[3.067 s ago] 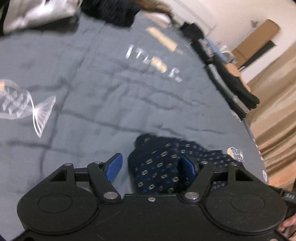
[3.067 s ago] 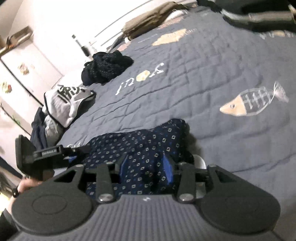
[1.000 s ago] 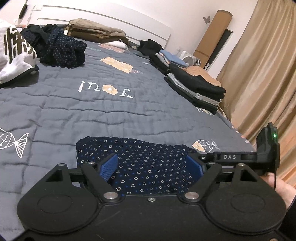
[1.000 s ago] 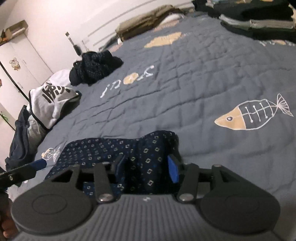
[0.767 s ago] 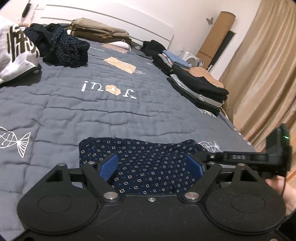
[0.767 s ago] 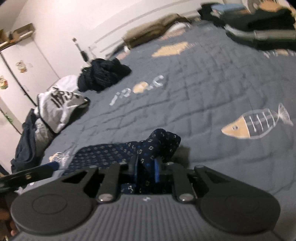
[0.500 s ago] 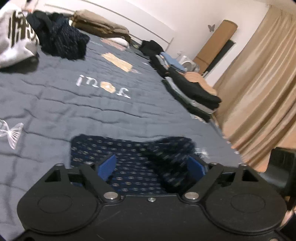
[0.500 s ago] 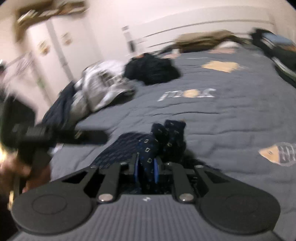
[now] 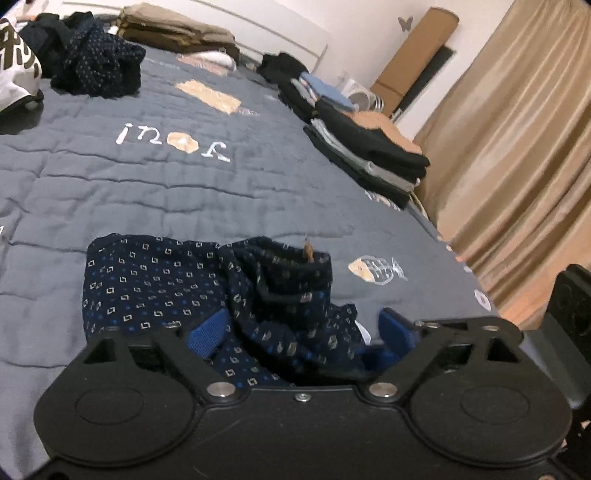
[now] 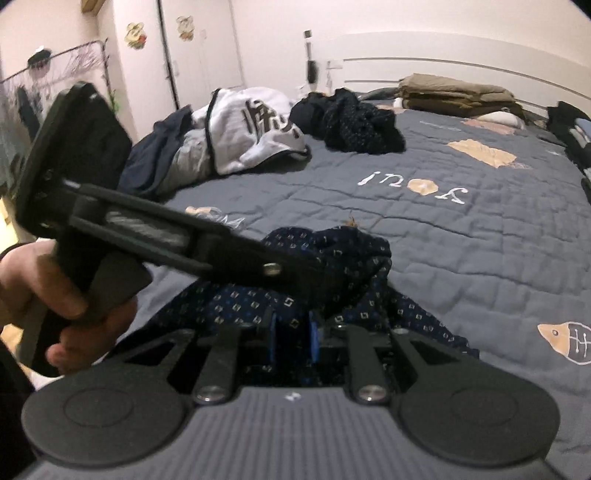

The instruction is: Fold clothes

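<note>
A navy garment with small square prints (image 9: pixel 147 280) lies on the grey quilt (image 9: pixel 184 192), its right end folded up over the middle into a raised hump (image 10: pixel 354 251). My left gripper (image 9: pixel 301 328) straddles that hump. Its jaws are closing, the left pad is against the cloth and the right pad stands a little clear. In the right wrist view the left gripper (image 10: pixel 310 271) comes in from the left in a hand (image 10: pixel 55 295), its tips sunk in the fold. My right gripper (image 10: pixel 292 332) is shut on a pinch of the garment, its jaws easing open slightly.
Folded clothes are stacked along the bed's right side (image 9: pixel 369 155) and at the headboard (image 9: pixel 177 29). An unfolded dark heap (image 10: pixel 354 122) and a white lettered garment (image 10: pixel 255 125) lie at the far left. Tan curtains (image 9: pixel 517 147) hang beyond the right edge.
My right gripper shut on the garment's right end, lifted it and carried it left over the middle. The left gripper's jaws have narrowed around the raised fold.
</note>
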Demonstrator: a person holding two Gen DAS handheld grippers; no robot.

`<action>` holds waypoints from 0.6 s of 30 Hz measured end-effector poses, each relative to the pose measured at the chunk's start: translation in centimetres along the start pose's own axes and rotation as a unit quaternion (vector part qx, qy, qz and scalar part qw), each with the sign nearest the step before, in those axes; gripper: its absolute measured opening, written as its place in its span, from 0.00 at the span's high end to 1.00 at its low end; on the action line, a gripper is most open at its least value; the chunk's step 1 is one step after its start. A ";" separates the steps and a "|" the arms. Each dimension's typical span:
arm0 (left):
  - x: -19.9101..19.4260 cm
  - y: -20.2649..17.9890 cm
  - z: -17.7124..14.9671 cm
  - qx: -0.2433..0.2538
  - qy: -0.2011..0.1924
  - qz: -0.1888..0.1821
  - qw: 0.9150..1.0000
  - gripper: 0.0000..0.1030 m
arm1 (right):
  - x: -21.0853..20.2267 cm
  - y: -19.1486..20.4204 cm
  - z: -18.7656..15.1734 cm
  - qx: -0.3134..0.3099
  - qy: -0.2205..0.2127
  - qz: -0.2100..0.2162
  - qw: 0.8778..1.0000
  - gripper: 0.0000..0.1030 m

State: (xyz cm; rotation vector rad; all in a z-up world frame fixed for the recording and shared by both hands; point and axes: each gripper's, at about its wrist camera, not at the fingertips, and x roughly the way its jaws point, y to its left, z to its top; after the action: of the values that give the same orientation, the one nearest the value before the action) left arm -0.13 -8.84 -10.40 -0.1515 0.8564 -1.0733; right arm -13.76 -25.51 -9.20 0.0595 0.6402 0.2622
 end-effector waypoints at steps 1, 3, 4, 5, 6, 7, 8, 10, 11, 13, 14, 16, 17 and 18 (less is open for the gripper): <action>0.2 0.2 -0.1 -0.005 0.006 0.001 1.000 0.65 | -0.1 0.0 0.0 -0.005 0.004 0.000 1.000 0.80; 0.4 0.5 -0.2 -0.009 0.017 0.003 1.000 0.71 | -0.7 -1.0 0.5 0.007 0.017 0.004 1.000 0.78; 0.5 0.7 -0.2 -0.004 0.023 0.007 1.000 0.72 | -1.1 -1.7 0.7 0.018 0.017 0.007 1.000 0.76; 0.4 0.9 -0.2 -0.003 0.026 0.007 1.000 0.72 | -1.8 -2.7 0.8 0.035 0.010 0.008 0.999 0.73; 0.3 1.0 -0.2 -0.002 0.029 0.006 1.000 0.72 | -2.4 -3.7 1.0 0.054 0.002 0.007 0.999 0.72; 0.1 1.1 -0.2 0.000 0.031 0.004 1.000 0.72 | -2.8 -4.8 0.9 0.077 -0.008 -0.004 0.997 0.70; -0.1 1.1 -0.2 0.003 0.033 0.002 0.999 0.72 | -3.3 -6.0 0.8 0.100 -0.018 -0.015 0.995 0.68; -0.3 1.0 -0.1 0.005 0.034 -0.002 0.999 0.72 | -3.7 -7.7 0.5 0.138 -0.029 -0.032 0.989 0.67; -0.3 0.9 -0.2 0.006 0.033 -0.006 0.999 0.66 | -3.5 -8.2 0.3 0.146 -0.027 -0.035 0.988 0.67; -0.3 0.5 -0.4 0.010 0.031 -0.013 0.999 0.59 | -3.0 -8.4 0.0 0.152 -0.019 -0.035 0.988 0.65; -0.2 0.3 -0.5 0.014 0.031 -0.013 0.999 0.53 | -2.7 -8.3 0.0 0.150 -0.013 -0.032 0.988 0.64; 0.0 -0.2 -0.6 0.023 0.032 -0.013 0.999 0.47 | -2.0 -8.1 -0.2 0.146 -0.002 -0.026 0.989 0.64; 0.1 -0.4 -0.7 0.028 0.032 -0.013 0.999 0.46 | -1.7 -7.9 -0.3 0.144 0.004 -0.023 0.989 0.64; 0.2 -0.6 -0.9 0.033 0.033 -0.010 0.999 0.46 | -1.7 -7.6 -0.3 0.140 0.003 -0.019 0.990 0.63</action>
State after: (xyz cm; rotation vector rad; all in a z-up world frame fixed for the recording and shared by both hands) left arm -1.08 -9.05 -10.80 -0.0704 0.8788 -1.1284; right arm -13.51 -33.31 -9.52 0.3164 0.6812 0.1339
